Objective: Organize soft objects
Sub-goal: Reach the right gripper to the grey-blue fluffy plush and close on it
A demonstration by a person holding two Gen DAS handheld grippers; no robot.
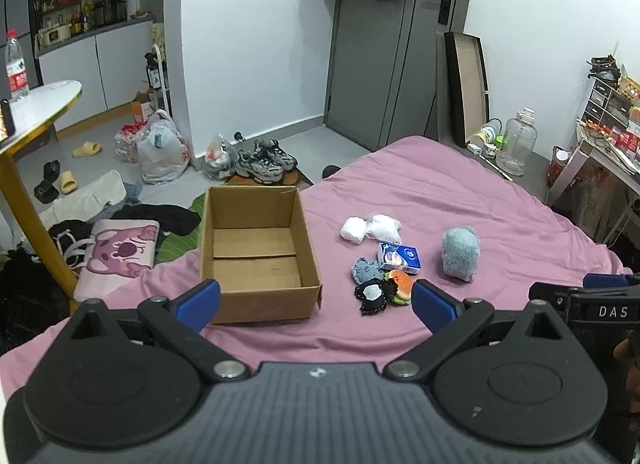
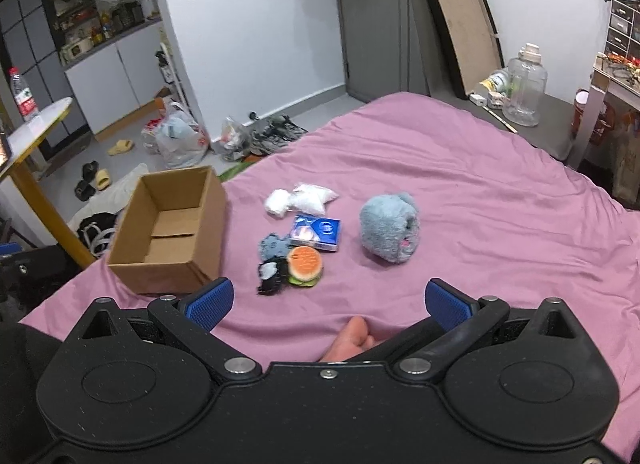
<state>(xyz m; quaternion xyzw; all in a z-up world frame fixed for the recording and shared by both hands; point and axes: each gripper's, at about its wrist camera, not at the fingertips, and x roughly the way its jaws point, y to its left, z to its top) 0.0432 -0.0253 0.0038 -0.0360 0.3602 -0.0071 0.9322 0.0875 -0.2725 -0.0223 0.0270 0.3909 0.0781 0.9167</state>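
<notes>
The left gripper point(image 1: 316, 298) hangs low over the pink bedsheet point(image 1: 460, 192) with its 2 blue-padded fingers spread wide and nothing between them; the open cardboard box point(image 1: 256, 252) sits just ahead of its left finger, and the cluster of soft things lies ahead toward its right finger. The right gripper point(image 2: 328, 302) is likewise released and holds nothing, with the cluster straight ahead of it and the box off to its left. In that cluster a burger plush point(image 2: 306, 264) touches a black-and-white plush point(image 2: 270, 276) and a small grey-blue plush point(image 2: 274, 246), with a blue tissue pack point(image 2: 318, 232) just behind and 2 white bundles point(image 2: 298, 200) beyond that. A larger fluffy grey-blue plush point(image 2: 388, 228) stands apart to the right. The box is empty inside, its bottom flaps showing in both views. Only the right wrist view shows a person's bare toes point(image 2: 352, 336) on the sheet between its fingers; only the left wrist view shows the other gripper's black body at the right edge, and clothes hanging on the grey door point(image 1: 380, 44). Around the bed the floor holds sneakers point(image 1: 266, 162), slippers, plastic bags and loose clothing, with a round white table point(image 1: 44, 100) at left and a large clear water jug point(image 1: 518, 144) at right.
</notes>
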